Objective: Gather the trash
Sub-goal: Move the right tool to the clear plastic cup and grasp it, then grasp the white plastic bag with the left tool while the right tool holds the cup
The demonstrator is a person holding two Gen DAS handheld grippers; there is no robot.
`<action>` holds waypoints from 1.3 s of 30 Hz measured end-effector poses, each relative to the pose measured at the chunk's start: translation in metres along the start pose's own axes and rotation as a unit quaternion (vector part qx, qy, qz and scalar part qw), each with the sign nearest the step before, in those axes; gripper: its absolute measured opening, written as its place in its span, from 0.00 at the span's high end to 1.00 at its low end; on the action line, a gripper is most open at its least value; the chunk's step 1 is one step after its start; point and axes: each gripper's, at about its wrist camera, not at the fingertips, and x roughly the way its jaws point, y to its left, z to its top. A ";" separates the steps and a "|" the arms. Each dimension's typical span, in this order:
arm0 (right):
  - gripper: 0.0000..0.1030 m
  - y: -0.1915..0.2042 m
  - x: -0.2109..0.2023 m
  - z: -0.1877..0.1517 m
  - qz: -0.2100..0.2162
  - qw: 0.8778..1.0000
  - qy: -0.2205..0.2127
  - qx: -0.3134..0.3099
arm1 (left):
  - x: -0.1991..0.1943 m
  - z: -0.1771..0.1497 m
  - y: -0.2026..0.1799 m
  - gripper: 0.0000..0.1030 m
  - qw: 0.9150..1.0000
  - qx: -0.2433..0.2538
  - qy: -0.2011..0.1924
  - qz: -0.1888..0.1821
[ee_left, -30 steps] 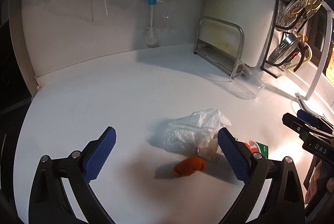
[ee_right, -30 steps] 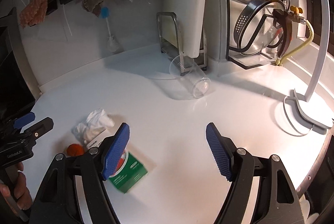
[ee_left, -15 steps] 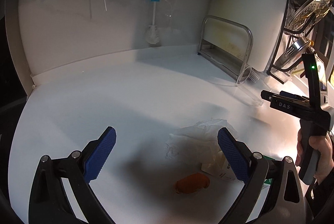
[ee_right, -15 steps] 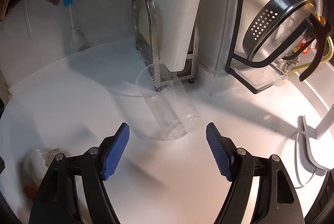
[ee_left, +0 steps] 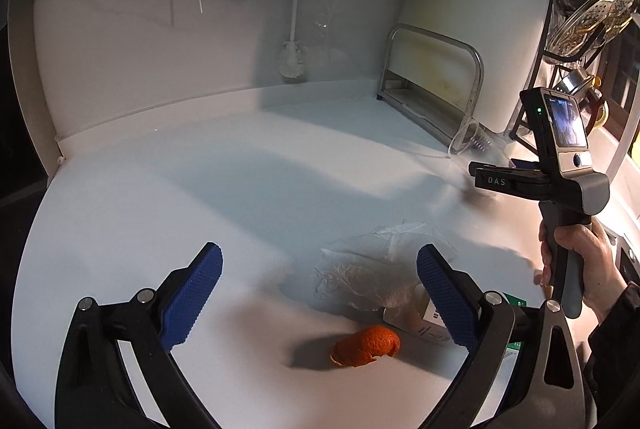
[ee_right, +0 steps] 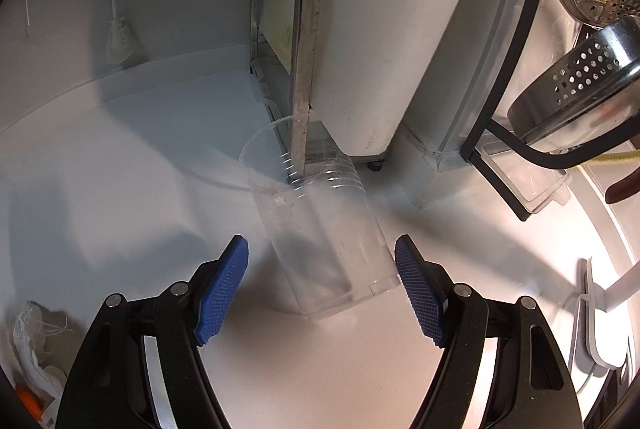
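A clear plastic cup point(ee_right: 320, 229) lies on its side on the white counter, its mouth toward me. My right gripper point(ee_right: 322, 293) is open, its blue pads either side of the cup's mouth end, not touching. In the left wrist view an orange peel point(ee_left: 366, 347), a crumpled clear plastic bag point(ee_left: 376, 269) and a small carton point(ee_left: 424, 321) lie close together. My left gripper point(ee_left: 320, 297) is open and empty just above and short of them. The cup point(ee_left: 474, 143) and the right gripper body point(ee_left: 512, 181) show at the far right.
A metal rack point(ee_right: 296, 41) holds a white cutting board point(ee_right: 384, 29) right behind the cup. A black wire rack with strainers point(ee_right: 580, 77) stands at the right. A dish brush point(ee_left: 292, 45) hangs on the back wall. A white lamp base point(ee_right: 604, 325) sits at the right edge.
My right gripper has moved forward and left to the lying cup, which now sits between its open pads. My left gripper has drawn back slightly; the trash pile looks lower in its view.
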 end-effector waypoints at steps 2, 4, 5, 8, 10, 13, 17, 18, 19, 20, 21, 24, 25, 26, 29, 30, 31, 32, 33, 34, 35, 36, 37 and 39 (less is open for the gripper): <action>0.30 0.003 0.002 0.003 -0.002 1.000 0.000 0.000 | 0.000 0.000 0.000 0.07 1.000 -0.002 0.001 -0.001; 0.30 0.007 0.005 0.006 -0.001 1.000 0.000 0.000 | 0.000 0.000 0.000 0.07 1.000 -0.003 0.001 -0.001; 0.30 0.009 0.007 0.008 -0.003 1.000 0.001 0.000 | 0.000 0.001 0.000 0.07 1.000 -0.003 0.001 -0.001; 0.36 0.014 0.013 0.010 -0.007 1.000 0.008 -0.004 | -0.001 0.001 -0.001 0.07 1.000 -0.002 0.000 0.001; 0.46 0.014 0.016 0.009 -0.007 1.000 0.013 -0.004 | -0.001 0.001 -0.001 0.07 1.000 -0.002 0.001 0.000; 0.48 0.013 0.012 0.007 0.008 1.000 0.007 0.002 | -0.002 0.001 -0.001 0.07 1.000 -0.002 0.000 -0.001; 0.54 0.008 -0.001 -0.005 0.026 1.000 0.001 0.014 | -0.002 0.001 0.000 0.07 1.000 -0.004 0.000 -0.001; 0.54 0.008 -0.007 -0.009 0.030 0.999 -0.003 0.017 | -0.001 0.002 0.000 0.07 1.000 -0.005 0.001 0.000; 0.54 0.008 -0.014 -0.013 0.033 0.999 -0.010 0.018 | 0.000 0.002 0.000 0.07 1.000 -0.005 0.002 0.000; 0.54 0.009 -0.022 -0.017 0.035 0.999 -0.016 0.018 | 0.000 0.002 0.000 0.07 1.000 -0.005 0.003 0.001; 0.54 0.009 -0.029 -0.021 0.038 0.999 -0.022 0.017 | 0.001 0.002 0.000 0.07 1.000 -0.005 0.003 0.001; 0.54 0.009 -0.053 -0.034 0.042 0.998 -0.039 0.019 | 0.003 0.002 -0.001 0.07 1.000 0.000 0.004 0.001; 0.54 0.008 -0.058 -0.038 0.041 0.998 -0.044 0.020 | 0.003 0.001 -0.002 0.07 1.000 0.001 0.004 -0.001; 0.54 0.009 -0.068 -0.041 0.039 0.998 -0.051 0.023 | 0.004 0.001 -0.004 0.07 1.000 0.003 0.005 -0.003; 0.54 0.006 -0.092 -0.054 0.039 0.996 -0.063 0.046 | 0.008 0.000 -0.012 0.07 1.000 0.012 0.010 -0.018; 0.54 0.005 -0.102 -0.060 0.033 0.996 -0.071 0.050 | 0.010 0.000 -0.015 0.07 0.999 0.014 0.015 -0.026; 0.54 0.005 -0.110 -0.065 0.030 0.995 -0.075 0.055 | 0.012 -0.001 -0.018 0.07 0.999 0.017 0.020 -0.028; 0.54 0.004 -0.117 -0.071 0.028 0.995 -0.078 0.059 | 0.015 0.000 -0.021 0.07 0.999 0.018 0.023 -0.028; 0.54 0.004 -0.126 -0.077 0.022 0.994 -0.083 0.065 | 0.017 0.000 -0.024 0.07 0.999 0.019 0.026 -0.028; 0.54 0.004 -0.131 -0.082 0.016 0.994 -0.086 0.068 | 0.019 0.001 -0.026 0.07 0.999 0.019 0.030 -0.027; 0.54 0.002 -0.137 -0.088 0.011 0.993 -0.090 0.072 | 0.022 0.003 -0.028 0.07 0.999 0.019 0.034 -0.028; 0.54 0.000 -0.143 -0.094 0.010 0.992 -0.093 0.079 | 0.025 0.004 -0.031 0.07 0.999 0.019 0.037 -0.028; 0.54 -0.003 -0.146 -0.100 0.011 0.992 -0.095 0.088 | 0.028 0.006 -0.033 0.07 0.999 0.019 0.040 -0.026; 0.54 -0.010 -0.151 -0.112 0.015 0.990 -0.097 0.103 | 0.032 0.009 -0.038 0.07 0.999 0.025 0.042 -0.024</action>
